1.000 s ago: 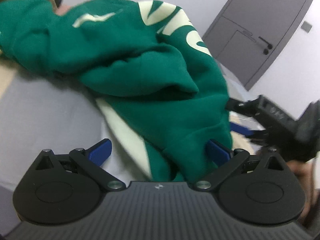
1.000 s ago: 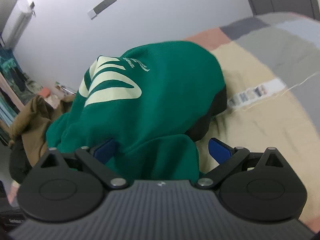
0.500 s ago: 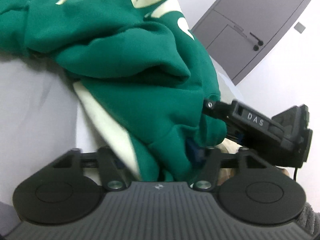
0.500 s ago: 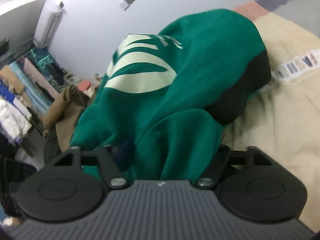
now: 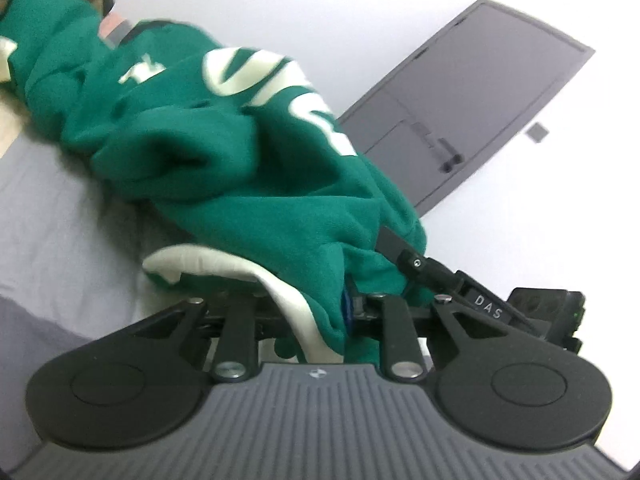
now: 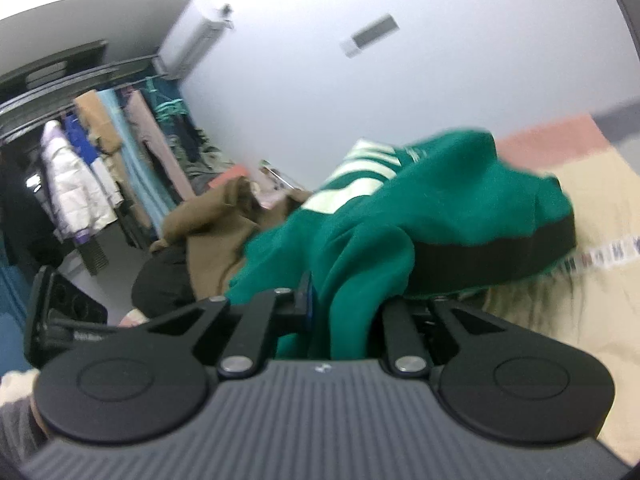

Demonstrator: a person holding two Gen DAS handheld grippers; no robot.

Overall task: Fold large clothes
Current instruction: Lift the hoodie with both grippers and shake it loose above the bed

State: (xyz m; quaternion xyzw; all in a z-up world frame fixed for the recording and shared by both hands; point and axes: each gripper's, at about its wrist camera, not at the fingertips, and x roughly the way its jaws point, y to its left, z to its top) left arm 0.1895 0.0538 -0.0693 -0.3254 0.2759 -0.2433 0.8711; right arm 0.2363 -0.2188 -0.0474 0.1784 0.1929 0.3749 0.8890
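A big green sweatshirt (image 5: 240,160) with cream lettering lies crumpled on the bed. In the left wrist view my left gripper (image 5: 320,308) has its jaws closing, and a bunch of green cloth with a cream edge is pinched between the pads. The right wrist view shows the same sweatshirt (image 6: 440,208) with its black hem band. My right gripper (image 6: 344,304) is closing too, with a thick fold of green cloth pressed between its pads. Both grips sit close together on the near edge. The fingertips are mostly buried in fabric.
A grey sheet (image 5: 48,220) and a beige blanket (image 6: 580,320) cover the bed. A brown garment (image 6: 216,224) lies beyond the sweatshirt. A rack of hanging clothes (image 6: 100,160) stands at the left, and a grey door (image 5: 480,100) is in the wall behind.
Both grippers went from wide open around the near edge of the sweatshirt to closed on it. Both have risen and tilted, pulling the cloth up with them.
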